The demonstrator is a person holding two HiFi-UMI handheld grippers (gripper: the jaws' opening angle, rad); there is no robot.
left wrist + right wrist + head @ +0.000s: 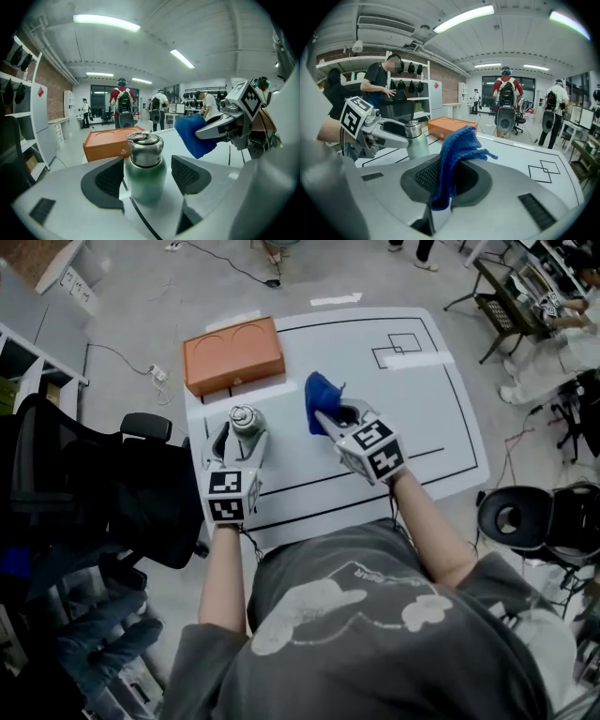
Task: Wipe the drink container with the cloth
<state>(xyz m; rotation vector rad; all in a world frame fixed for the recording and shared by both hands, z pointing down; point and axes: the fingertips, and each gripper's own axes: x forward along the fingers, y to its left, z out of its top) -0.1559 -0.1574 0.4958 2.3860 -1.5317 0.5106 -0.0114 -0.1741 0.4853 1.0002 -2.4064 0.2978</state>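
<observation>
The scene was a large open workroom with strip lights on the ceiling, office chairs and people with backpacks far off. Closer in stood a white table (441, 427) marked with black lines. An orange box (233, 354) lay flat near the table's far left corner, and everything else sat on the person's side of that box.

The drink container (146, 173), a pale green bottle with a steel cap and a ring on top, stood upright on the table just in front of the orange box, apart from it. The left gripper (244, 430) reached toward the box from the near side. Its jaws were spread, and the bottle stood between the dark ribbed pads (110, 180). The pad farther from the box's left end showed a clear gap from the bottle, so the grip was released.

The right gripper (330, 418) was held off the box's near right corner, beside the bottle and not touching it. Its jaws were clenched on the blue cloth (457, 150), which bunched up above the pads and hung down between them.
</observation>
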